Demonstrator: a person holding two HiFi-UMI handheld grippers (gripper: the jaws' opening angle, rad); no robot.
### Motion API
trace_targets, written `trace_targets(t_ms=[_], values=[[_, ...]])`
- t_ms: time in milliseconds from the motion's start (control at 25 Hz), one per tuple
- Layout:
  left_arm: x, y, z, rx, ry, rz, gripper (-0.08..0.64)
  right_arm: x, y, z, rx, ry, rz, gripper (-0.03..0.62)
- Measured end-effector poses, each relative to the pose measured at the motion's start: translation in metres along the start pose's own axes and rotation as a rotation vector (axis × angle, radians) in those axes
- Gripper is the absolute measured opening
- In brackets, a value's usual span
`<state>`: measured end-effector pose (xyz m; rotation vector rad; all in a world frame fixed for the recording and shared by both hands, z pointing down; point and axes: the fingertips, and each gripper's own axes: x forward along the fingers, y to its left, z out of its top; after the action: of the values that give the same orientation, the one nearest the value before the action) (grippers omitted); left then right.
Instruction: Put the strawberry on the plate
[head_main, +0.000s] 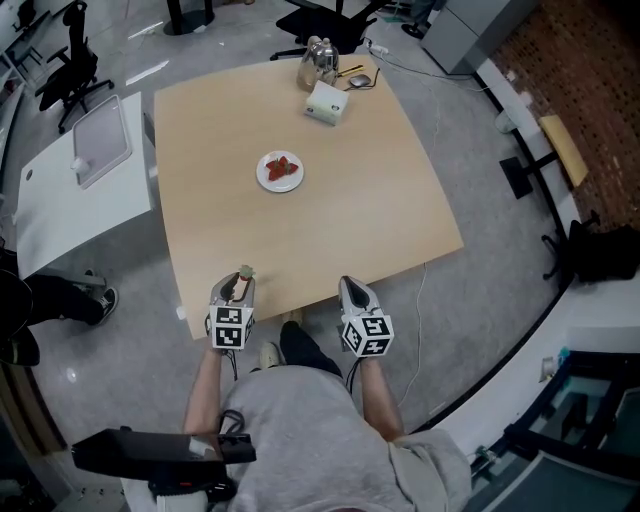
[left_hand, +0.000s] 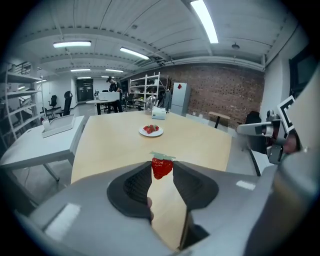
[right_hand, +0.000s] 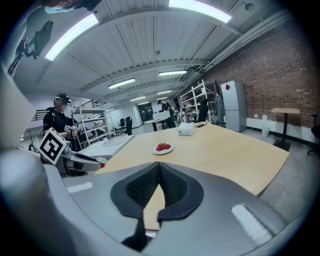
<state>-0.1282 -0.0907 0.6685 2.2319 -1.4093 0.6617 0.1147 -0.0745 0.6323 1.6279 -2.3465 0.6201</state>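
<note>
The left gripper (left_hand: 162, 169) is clenched on a strawberry (left_hand: 162, 167): in its own view the red berry sits right at the tips, pinched from both sides by the dark ribbed fingers (left_hand: 134, 186), its green cap up and showing above them. The jaws stand fairly wide, held apart by the berry, and below it the gap between them narrows and shows only table (head_main: 350, 210). In the head view this gripper is at the near left edge of the table, with the berry as a small spot at its tip, clear of the tabletop as far as the gripper view shows. The plate (head_main: 266, 181) lies near the middle of the table, well apart from the held strawberry, and already carries a few red berries (head_main: 283, 166). The right gripper (right_hand: 159, 168) is at the near edge beside the left one; its jaws are pressed together with nothing between them. A white box (head_main: 327, 102) stands at the far side.
</note>
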Motion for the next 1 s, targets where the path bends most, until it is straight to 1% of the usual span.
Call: trace_targets(t_ms=[200,400,1000], values=[[-0.006,-0.004,0.032,0.002,-0.064,-0.015,0.153,0.004,-0.004,0.003,0.004,-0.002,-0.004,0.006],[-0.002,-0.004,0.058,0.012,-0.106,-0.017,0.153,0.009,-0.011,0.006,0.011,-0.003,-0.010,0.006],[0.043,-0.009,0.102,0.042,-0.115,-0.018,0.153,0.038,-0.048,0.026,0.026,-0.002,-0.020,0.006]])
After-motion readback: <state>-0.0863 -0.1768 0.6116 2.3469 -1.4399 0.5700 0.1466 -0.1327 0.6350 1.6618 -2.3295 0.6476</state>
